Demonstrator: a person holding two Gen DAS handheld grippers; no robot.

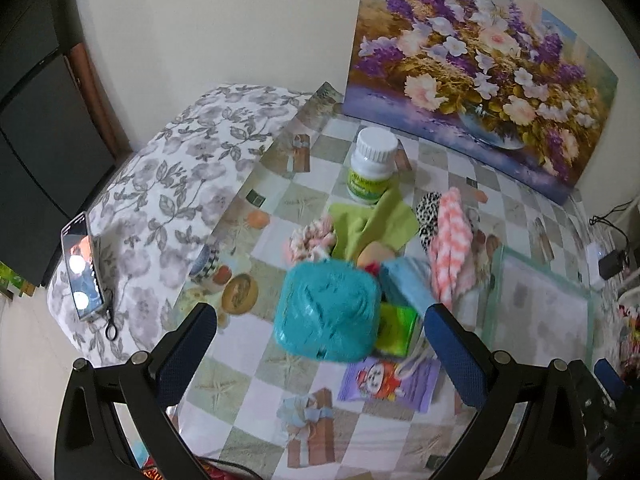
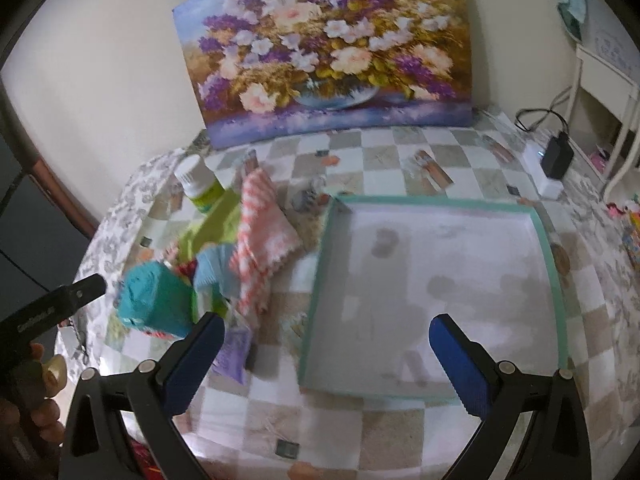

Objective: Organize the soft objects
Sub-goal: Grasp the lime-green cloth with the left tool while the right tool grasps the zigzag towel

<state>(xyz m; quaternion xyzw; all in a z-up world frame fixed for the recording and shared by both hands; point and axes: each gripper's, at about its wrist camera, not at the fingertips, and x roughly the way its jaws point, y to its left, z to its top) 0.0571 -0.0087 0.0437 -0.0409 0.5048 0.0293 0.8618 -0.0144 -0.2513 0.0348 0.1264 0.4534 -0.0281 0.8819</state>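
A teal knitted soft block lies on top of a pile of soft things: a green cloth, a pink-and-white chevron cloth, a light blue cloth and two scrunchies. My left gripper is open, with one finger on each side of the teal block and a gap to it on both sides. My right gripper is open with nothing between its fingers, above the near left part of a teal-rimmed tray. The right wrist view also shows the teal block, blurred.
A white pill bottle stands behind the pile. A purple packet and a green packet lie by it. A flower painting leans on the wall. A phone rests on the floral cushion at left. A charger is at far right.
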